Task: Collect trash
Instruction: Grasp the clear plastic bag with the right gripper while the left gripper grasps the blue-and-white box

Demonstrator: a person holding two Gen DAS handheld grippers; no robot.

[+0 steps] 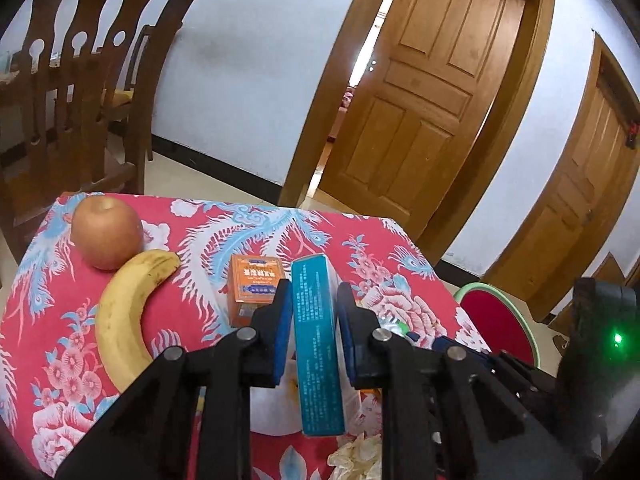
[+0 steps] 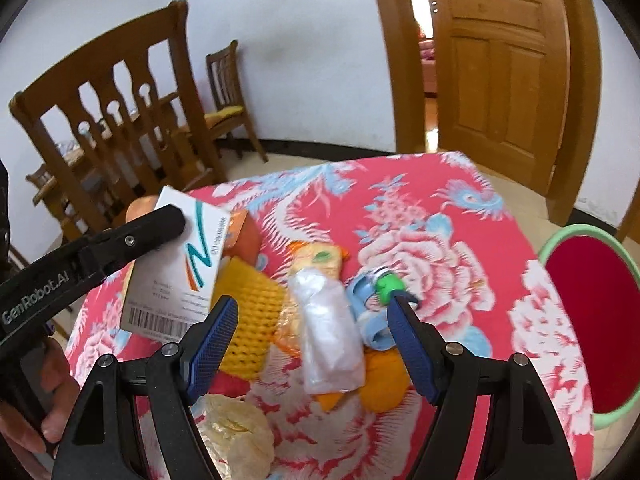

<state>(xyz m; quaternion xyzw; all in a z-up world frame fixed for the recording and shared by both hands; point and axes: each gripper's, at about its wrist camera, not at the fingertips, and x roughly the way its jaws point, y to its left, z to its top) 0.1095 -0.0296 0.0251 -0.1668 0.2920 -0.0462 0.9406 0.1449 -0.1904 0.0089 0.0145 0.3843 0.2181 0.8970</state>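
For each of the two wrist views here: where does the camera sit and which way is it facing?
Left wrist: sits behind the left tongs, facing the doors over the floral table; its fingers clamp a teal box.
Right wrist: sits behind the open right tongs, looking down at a plastic wrapper; a hand shows lower left.
Shared: box, table, red bin.

One apple (image 1: 107, 237), one banana (image 1: 127, 314), two boxes (image 1: 256, 289).

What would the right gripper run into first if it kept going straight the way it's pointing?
Most likely the clear plastic bag, which lies on the tablecloth between the open right gripper fingers, atop an orange packet. Depth is hard to judge in this view.
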